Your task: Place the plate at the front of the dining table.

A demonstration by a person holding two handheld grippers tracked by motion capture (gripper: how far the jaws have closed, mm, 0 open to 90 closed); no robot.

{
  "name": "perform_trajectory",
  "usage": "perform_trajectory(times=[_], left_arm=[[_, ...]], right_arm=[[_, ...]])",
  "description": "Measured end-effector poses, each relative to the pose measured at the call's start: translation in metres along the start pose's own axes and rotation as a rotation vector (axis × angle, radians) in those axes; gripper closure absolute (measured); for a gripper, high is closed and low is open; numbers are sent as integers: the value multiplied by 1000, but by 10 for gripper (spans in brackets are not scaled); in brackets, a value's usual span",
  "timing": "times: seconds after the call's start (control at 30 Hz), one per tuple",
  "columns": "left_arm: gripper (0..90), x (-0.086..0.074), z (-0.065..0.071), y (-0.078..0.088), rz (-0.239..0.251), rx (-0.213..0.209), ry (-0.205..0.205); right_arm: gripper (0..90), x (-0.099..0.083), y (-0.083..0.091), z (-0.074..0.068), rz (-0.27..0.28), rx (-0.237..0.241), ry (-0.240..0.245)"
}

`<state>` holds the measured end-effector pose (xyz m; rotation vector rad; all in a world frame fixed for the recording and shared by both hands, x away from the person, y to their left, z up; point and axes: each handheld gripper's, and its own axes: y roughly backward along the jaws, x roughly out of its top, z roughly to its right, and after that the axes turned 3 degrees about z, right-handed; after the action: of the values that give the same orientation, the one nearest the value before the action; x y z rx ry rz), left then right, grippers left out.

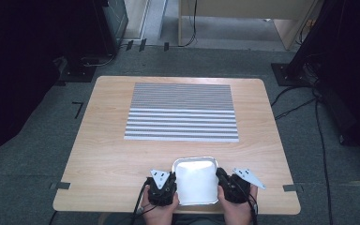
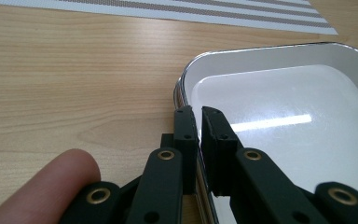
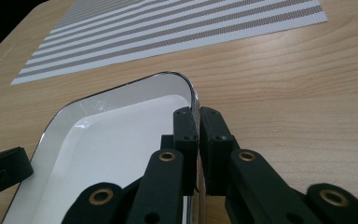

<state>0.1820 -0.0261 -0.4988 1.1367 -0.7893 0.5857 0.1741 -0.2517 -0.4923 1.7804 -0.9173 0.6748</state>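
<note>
A white metal tray (image 1: 196,180) with a shiny rim lies empty at the near edge of the wooden table (image 1: 108,154). My left gripper (image 1: 172,177) is at the tray's left side. In the left gripper view the gripper (image 2: 199,116) is shut on the tray's (image 2: 279,93) thin rim, one jaw outside and one inside. My right gripper (image 1: 220,176) is at the tray's right side. In the right gripper view the gripper (image 3: 198,119) pinches the tray's (image 3: 116,140) right rim the same way. The tray rests flat on the table.
A grey-and-white striped placemat (image 1: 182,111) lies flat in the middle of the table, beyond the tray. Bare wood separates tray and mat. The floor around the table carries cables and dark stands. The table's front edge is just behind the hands.
</note>
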Motion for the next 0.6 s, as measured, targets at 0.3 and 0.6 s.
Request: perform_trajectory(times=[0.3,0.6], left_arm=[[823,-1,4,-2,-10,-10,-13],[800,-1,5,-2,-8,-6,-15]], right_arm=[[874,2,0,5,-13,-3,-13],[863,6,3,10,-11,65,-55]])
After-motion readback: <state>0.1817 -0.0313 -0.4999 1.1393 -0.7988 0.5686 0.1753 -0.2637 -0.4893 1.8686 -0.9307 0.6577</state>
